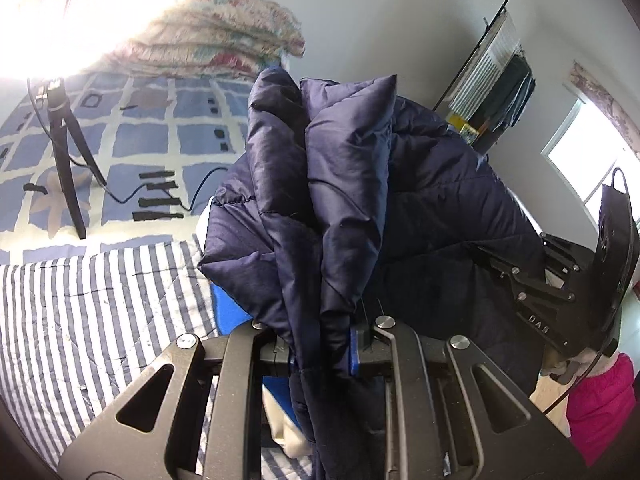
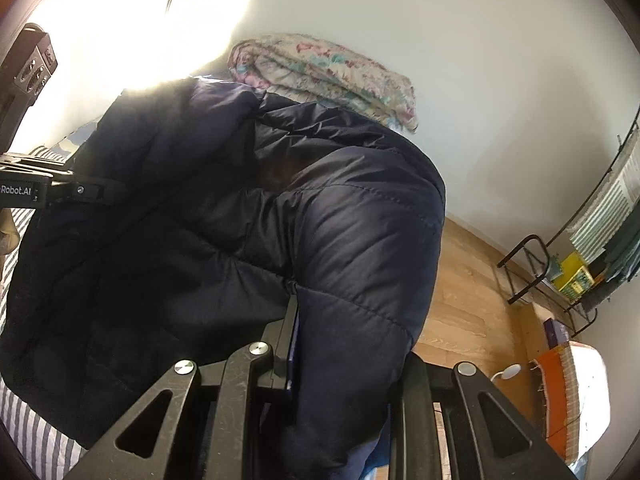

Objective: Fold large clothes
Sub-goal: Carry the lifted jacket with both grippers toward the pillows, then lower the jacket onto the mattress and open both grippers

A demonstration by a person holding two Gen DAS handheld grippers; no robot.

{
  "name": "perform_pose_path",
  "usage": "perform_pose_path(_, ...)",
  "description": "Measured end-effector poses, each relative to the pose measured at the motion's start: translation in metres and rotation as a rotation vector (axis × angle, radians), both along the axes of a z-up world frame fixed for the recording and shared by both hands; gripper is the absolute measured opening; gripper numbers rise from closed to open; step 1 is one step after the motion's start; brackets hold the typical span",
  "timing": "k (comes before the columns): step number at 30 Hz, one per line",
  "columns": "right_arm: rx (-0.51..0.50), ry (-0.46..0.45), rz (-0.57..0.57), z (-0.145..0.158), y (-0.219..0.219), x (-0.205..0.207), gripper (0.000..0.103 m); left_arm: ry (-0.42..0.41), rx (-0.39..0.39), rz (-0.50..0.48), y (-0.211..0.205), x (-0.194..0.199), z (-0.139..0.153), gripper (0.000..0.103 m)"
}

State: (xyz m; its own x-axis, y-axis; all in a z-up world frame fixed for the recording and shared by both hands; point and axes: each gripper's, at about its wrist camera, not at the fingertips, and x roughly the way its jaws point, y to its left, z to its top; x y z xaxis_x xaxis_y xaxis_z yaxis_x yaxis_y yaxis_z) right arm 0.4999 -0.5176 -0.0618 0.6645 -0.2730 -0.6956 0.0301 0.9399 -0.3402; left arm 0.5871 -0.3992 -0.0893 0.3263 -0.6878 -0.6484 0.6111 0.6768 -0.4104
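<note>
A dark navy puffer jacket (image 1: 344, 184) hangs bunched above the bed. My left gripper (image 1: 322, 354) is shut on a thick fold of it; the fabric passes between the blue pads (image 1: 354, 350) and drapes below. In the right wrist view the same jacket (image 2: 248, 232) fills the middle, and my right gripper (image 2: 336, 364) is shut on another quilted fold, which hides the right finger. The right gripper's body shows at the right edge of the left wrist view (image 1: 560, 280); the left gripper's body shows at the left edge of the right wrist view (image 2: 24, 188).
The bed has a striped sheet (image 1: 88, 304) and a blue checked cover (image 1: 152, 136), with a black tripod (image 1: 66, 156) and cable on it. A folded floral quilt (image 1: 224, 32) lies at the far end. Wooden floor (image 2: 472, 304), a clothes rack (image 2: 600, 248), a pink sleeve (image 1: 604, 400).
</note>
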Motion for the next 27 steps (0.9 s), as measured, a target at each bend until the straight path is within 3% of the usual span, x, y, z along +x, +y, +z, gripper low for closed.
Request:
perform_pose_path(8,0.108,0.017,-0.024,-0.017,-0.018,0.008,0.025,0.090,-0.035,-0.007,0.007,0.021,-0.029,0.016)
perform_pose_path(12,0.164,0.029,-0.063,-0.022,-0.032,0.012,0.036,0.141,-0.066,0.005,0.014,0.031,-0.040,0.017)
perform_pose_path(20,0.127,0.054,-0.113,-0.029,-0.043,0.023,0.054,0.112,-0.017,0.037,0.011,0.029,-0.042,0.025)
perform_pose_path(22,0.079,0.044,-0.143,-0.030,-0.047,0.023,0.069,0.110,-0.008,0.051,0.011,0.028,-0.043,0.027)
perform_pose_path(27,0.052,0.046,-0.158,-0.033,-0.050,0.022,0.071,0.045,0.067,0.072,0.008,0.020,-0.041,0.045)
